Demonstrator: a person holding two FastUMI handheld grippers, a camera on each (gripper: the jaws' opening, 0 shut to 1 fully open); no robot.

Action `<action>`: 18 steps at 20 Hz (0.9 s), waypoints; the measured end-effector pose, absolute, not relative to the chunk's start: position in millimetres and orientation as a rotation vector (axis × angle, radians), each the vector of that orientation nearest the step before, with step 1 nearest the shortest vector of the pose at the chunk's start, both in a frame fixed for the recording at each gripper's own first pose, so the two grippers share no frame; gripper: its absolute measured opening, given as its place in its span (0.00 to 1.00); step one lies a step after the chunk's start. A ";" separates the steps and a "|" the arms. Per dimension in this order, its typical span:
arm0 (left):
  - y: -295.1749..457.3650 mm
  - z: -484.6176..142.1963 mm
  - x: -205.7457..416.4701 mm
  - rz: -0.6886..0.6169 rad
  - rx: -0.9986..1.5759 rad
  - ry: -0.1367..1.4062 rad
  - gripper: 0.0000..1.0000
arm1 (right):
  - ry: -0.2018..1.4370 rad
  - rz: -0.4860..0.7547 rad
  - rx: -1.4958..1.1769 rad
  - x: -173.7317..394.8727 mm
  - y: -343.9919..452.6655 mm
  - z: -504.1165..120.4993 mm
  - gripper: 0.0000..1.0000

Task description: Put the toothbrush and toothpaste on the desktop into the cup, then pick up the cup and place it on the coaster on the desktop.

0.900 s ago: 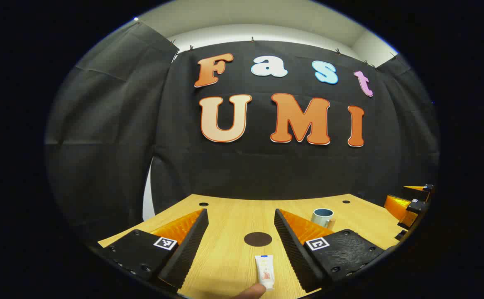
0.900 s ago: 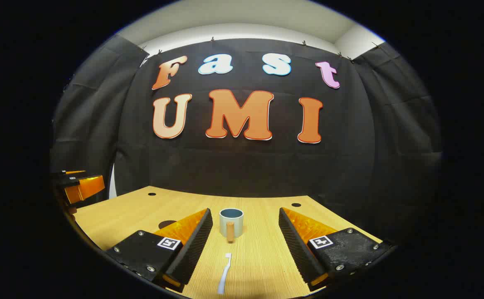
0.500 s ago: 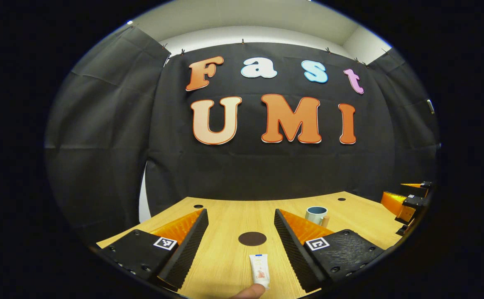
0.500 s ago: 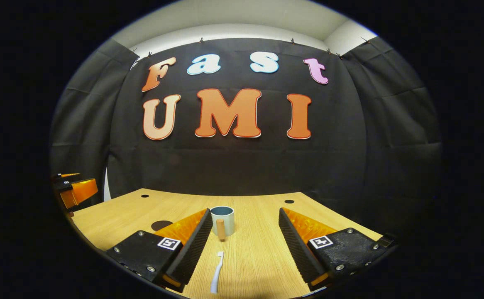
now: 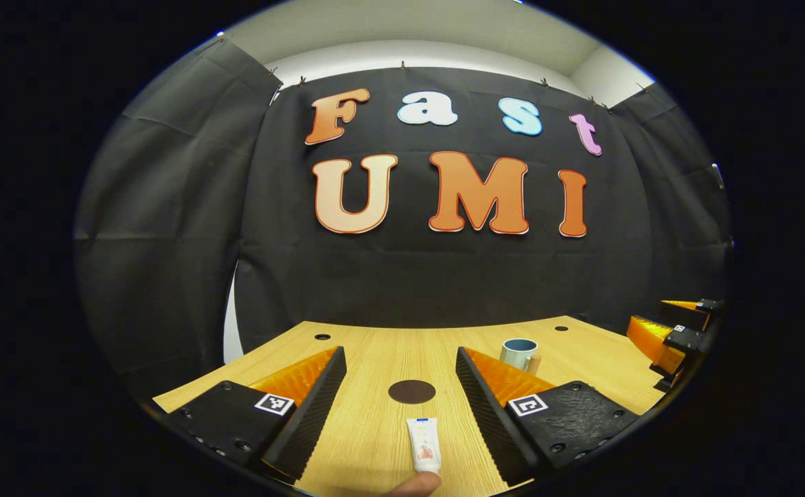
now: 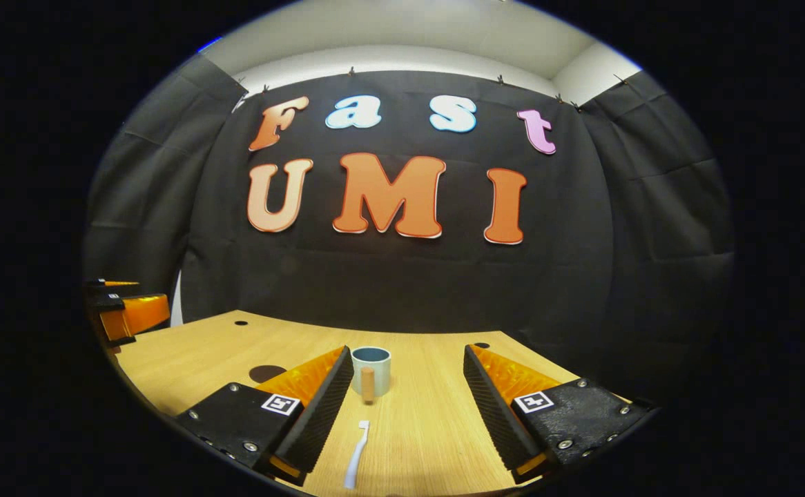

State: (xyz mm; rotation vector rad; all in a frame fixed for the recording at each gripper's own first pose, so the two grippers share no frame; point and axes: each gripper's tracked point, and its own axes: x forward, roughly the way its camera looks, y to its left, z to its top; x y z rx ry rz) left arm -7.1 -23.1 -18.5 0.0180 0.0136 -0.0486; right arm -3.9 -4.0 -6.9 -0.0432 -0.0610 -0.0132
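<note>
In the left gripper view, a small white toothpaste tube [image 5: 424, 445] lies flat on the wooden desk between the wide-open fingers of my left gripper [image 5: 401, 393]. Just beyond it sits the dark round coaster [image 5: 411, 391]. The pale blue cup [image 5: 518, 353] with a wooden handle stands farther right. In the right gripper view, a white toothbrush [image 6: 357, 454] lies lengthwise between the fingers of my open right gripper [image 6: 408, 393]. The cup [image 6: 371, 370] stands upright behind it, handle toward me, and the coaster [image 6: 267, 373] peeks out left of my left finger.
The light wooden desk [image 5: 375, 442] has small dark holes near its far edge, such as a hole [image 5: 322, 337]. The other gripper [image 5: 672, 331] hovers at the desk's right side in the left gripper view, and the other gripper [image 6: 123, 310] at the left side in the right gripper view.
Both views have drifted slightly; the toothpaste and coaster sit a little more to the left between the left fingers, and the toothbrush and cup shifted left in the right gripper view. Nothing was grasped.
</note>
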 end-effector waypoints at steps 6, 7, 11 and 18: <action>-19.1 -32.3 -4.6 -0.042 0.021 0.042 0.97 | -0.030 -0.023 -0.070 0.3 -2.0 -20.4 0.97; -19.7 -35.5 -3.7 -0.043 0.021 0.047 0.97 | -0.012 -0.015 -0.066 2.0 0.4 -26.4 0.97; -22.1 -44.6 -1.7 -0.045 0.028 0.059 0.97 | 0.089 0.033 -0.045 11.4 15.4 -64.5 0.97; -30.0 -71.0 3.9 -0.060 0.031 0.118 0.97 | 0.327 0.115 -0.002 22.3 41.2 -149.2 0.97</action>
